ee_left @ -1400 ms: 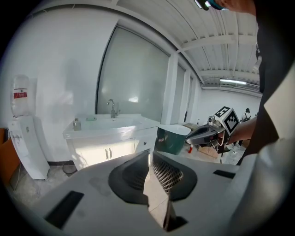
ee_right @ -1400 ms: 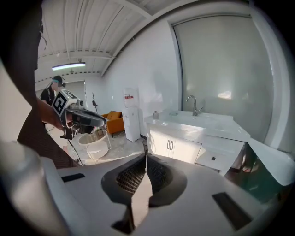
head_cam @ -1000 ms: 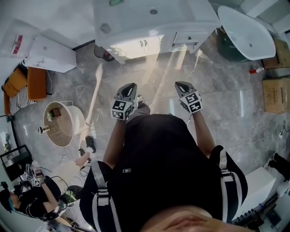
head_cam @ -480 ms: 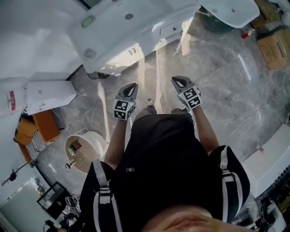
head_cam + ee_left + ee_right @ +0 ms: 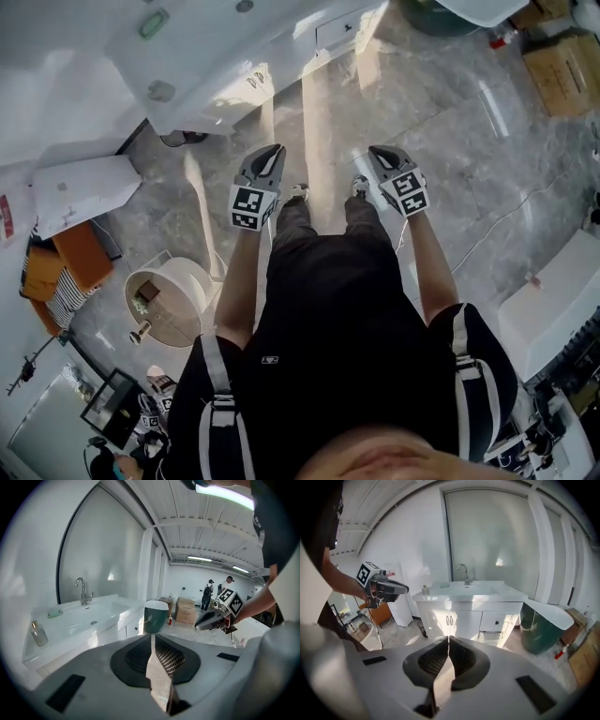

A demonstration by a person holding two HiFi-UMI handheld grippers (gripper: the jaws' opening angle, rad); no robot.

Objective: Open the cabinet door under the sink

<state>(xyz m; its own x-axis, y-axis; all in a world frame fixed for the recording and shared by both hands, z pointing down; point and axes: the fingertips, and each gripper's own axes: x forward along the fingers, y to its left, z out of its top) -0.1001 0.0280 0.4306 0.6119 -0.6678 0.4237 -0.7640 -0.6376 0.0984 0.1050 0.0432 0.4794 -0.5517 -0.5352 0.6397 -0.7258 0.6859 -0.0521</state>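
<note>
Cabinet door (image 5: 440, 620) under the sink (image 5: 465, 588) is shut, one of a white pair whose two slim handles (image 5: 448, 619) stand side by side at the middle seam. In your right gripper view it sits at 12 o'clock, straight above the claw tip and well apart from it. From your head view the same cabinet front lies at 11 o'clock from your hands, across a stretch of grey marble floor (image 5: 422, 103).

Your left claw (image 5: 271, 153) has its jaws pressed together with nothing between them. Your right claw (image 5: 380, 153) is the same, jaws together and empty. Both point forward side by side over the floor and touch nothing.

In your left gripper view the sink runs off toward 9 o'clock, with the faucet (image 5: 83, 590) upright at its back edge. A dark green bin (image 5: 154, 618) with a white lid stands at 12 o'clock, just past the end of the vanity. Your right gripper view puts a drawer (image 5: 497, 619) at 3 o'clock of the doors, between them and that bin. Cardboard boxes (image 5: 561, 58) sit on the floor at 2 o'clock in your head view
</note>
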